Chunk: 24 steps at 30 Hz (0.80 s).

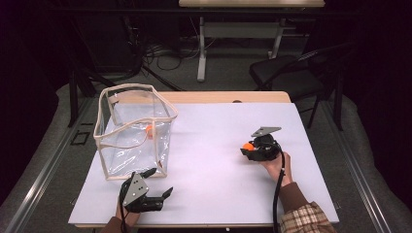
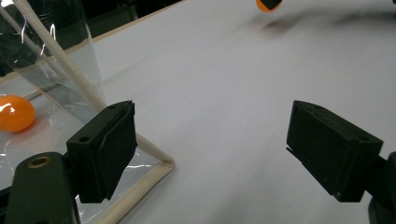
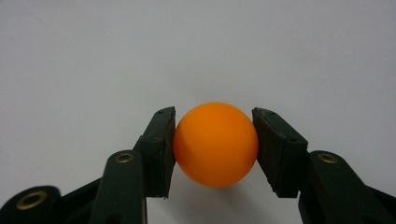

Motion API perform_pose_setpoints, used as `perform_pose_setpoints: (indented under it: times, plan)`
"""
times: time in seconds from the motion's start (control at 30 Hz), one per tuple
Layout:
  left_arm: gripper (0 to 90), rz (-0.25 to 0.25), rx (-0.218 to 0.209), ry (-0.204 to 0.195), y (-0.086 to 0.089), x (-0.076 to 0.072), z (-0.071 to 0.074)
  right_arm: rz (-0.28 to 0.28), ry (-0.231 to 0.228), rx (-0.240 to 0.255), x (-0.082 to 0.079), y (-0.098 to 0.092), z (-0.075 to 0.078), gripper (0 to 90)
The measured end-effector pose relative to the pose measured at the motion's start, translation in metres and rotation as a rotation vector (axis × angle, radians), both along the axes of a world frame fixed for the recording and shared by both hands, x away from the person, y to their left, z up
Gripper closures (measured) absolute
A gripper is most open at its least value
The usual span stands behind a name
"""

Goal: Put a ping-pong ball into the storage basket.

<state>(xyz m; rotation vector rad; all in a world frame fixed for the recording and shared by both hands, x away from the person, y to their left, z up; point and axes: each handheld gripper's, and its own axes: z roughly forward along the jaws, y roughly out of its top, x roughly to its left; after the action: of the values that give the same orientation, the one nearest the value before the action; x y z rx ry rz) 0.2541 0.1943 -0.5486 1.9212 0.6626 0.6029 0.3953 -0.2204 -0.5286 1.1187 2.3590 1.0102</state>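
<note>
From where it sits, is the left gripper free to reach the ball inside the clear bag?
Probably not directly: the bag wall stands between the open left gripper and that ball; it would have to go over the rim.

White table cover [image 1: 214, 145], clear bag [image 1: 133, 131] holding perhaps another orange ball [image 1: 149, 130], black chair [image 1: 286, 73].

Two orange balls [image 1: 248, 146] [image 1: 149, 130], one clear bag [image 1: 127, 109], two grippers [image 1: 158, 183] [image 1: 246, 150], one white table [image 1: 218, 184].
</note>
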Motion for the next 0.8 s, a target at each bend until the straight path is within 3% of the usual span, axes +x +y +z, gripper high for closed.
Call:
perform_pose_setpoints:
  times: [0.8]
  plan:
    - [16.0, 0.001, 0.002, 0.000, 0.000, 0.000, 0.000, 0.042, -0.037, 0.054, -0.006, 0.012, 0.003, 50.8]
